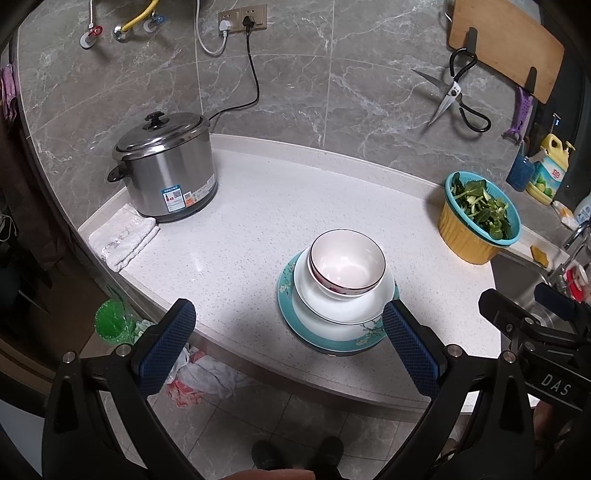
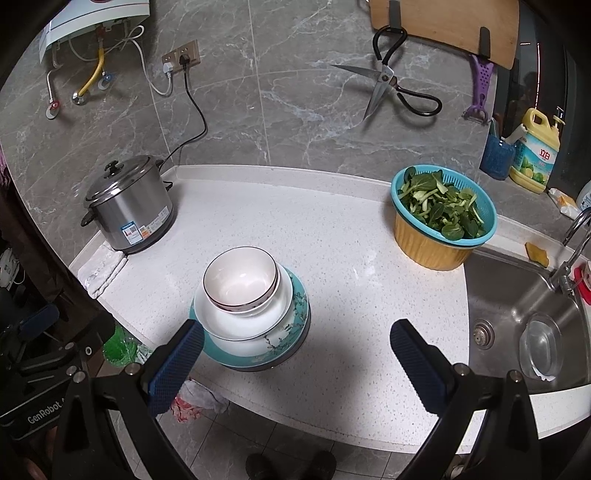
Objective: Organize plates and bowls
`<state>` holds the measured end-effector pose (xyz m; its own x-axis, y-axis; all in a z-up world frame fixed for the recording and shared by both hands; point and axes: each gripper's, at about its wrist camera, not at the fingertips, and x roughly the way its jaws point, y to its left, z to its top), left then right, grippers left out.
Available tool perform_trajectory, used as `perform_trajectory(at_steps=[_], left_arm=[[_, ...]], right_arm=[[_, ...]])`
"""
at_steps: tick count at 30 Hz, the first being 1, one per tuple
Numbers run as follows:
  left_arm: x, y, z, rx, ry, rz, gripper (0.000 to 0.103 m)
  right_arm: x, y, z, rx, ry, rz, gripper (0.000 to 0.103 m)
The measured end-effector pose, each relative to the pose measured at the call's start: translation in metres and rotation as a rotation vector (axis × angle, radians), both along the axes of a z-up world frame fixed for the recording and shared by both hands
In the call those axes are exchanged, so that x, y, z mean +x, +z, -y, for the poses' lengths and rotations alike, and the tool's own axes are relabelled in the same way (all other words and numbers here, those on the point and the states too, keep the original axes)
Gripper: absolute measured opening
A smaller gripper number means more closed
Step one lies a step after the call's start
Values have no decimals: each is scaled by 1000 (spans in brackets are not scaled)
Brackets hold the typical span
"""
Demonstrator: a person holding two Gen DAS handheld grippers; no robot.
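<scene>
Both left gripper (image 1: 288,325) and right gripper (image 2: 295,343) wide, empty; bowl (image 1: 346,263) sits off-centre on plates (image 1: 334,332) near counter (image 1: 258,206) front edge, a nudge could tip it.

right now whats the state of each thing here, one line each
left gripper: open, holding nothing
right gripper: open, holding nothing
bowl: upright, empty, top of stack
white plate: under bowl, on teal plate
teal plate: bottom, on counter
pot: lid on
black plug: plugged in
colander: full of greens
scissors: open, hung on wall
</scene>
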<state>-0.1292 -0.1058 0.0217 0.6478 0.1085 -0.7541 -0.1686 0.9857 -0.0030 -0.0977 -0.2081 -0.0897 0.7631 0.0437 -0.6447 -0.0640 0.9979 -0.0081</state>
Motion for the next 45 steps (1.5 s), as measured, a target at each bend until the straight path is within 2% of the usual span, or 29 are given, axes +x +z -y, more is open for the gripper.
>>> perform_trajectory(at_steps=[12, 45], left_arm=[[8, -13, -2, 2, -1, -57, 103], [12, -11, 4, 3, -12, -55, 103]], right_arm=[[3, 0, 1, -2, -10, 3, 103], [5, -1, 2, -7, -11, 6, 103]])
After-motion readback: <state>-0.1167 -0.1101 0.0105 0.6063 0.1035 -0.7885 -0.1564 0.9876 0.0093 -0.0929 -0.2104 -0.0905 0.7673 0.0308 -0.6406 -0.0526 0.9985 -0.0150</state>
